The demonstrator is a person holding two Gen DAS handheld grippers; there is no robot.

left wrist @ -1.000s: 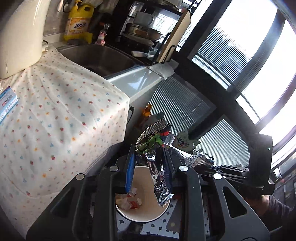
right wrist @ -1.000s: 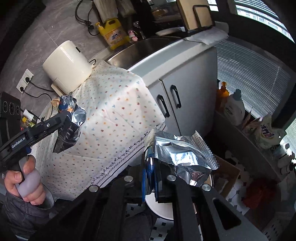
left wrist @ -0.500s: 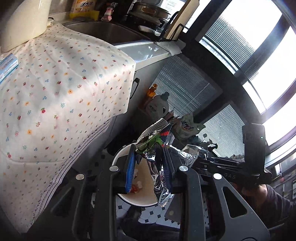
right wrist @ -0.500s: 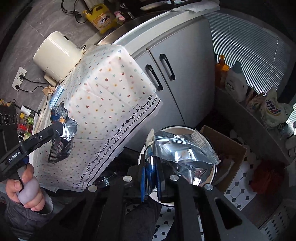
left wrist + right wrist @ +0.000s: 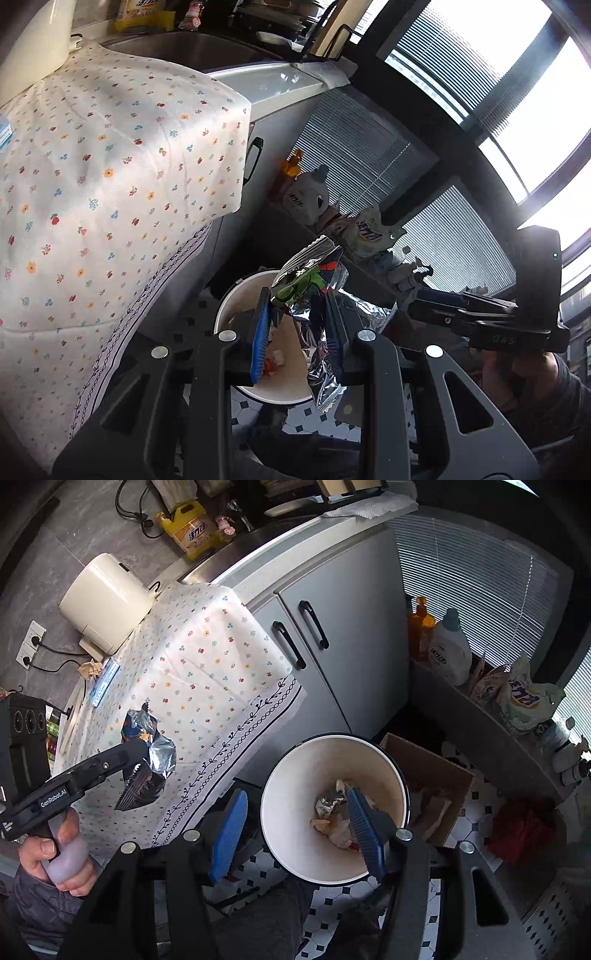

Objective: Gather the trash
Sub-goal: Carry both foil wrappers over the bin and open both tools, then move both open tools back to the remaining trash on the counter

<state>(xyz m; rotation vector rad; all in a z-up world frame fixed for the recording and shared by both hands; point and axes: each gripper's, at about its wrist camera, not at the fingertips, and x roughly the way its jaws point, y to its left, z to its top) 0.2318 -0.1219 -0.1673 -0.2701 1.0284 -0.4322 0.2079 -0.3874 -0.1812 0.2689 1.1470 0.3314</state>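
Over the white trash bin (image 5: 255, 391), in the left wrist view, we are holding the left gripper (image 5: 295, 325) with its blue pads clamped on a crumpled snack wrapper (image 5: 314, 280), foil inside, green and red print outside. Part of the wrapper is hanging down past the right pad, over the bin's far rim. Scraps are lying at the bottom of the bin. Beside it, the flowered tablecloth (image 5: 110, 184) is draping over the counter's edge. The right gripper (image 5: 461, 314) is reaching in from the right side.

From the right wrist view, we are looking straight down into the bin (image 5: 306, 860). The right gripper (image 5: 295, 823) is spread wide and holding nothing; a silver foil wrapper (image 5: 330, 801) is lying among scraps at the bin's bottom. The left gripper (image 5: 136, 768) is hanging beside the tablecloth's (image 5: 207, 672) hem, short of the bin's rim in this view, gripping its wrapper (image 5: 151, 738).

To do this step well, we judge the left gripper should come squarely above the bin's mouth before the pads part, because the light foil may cling or drift. A cardboard box (image 5: 432, 775) is sitting just beside the bin.
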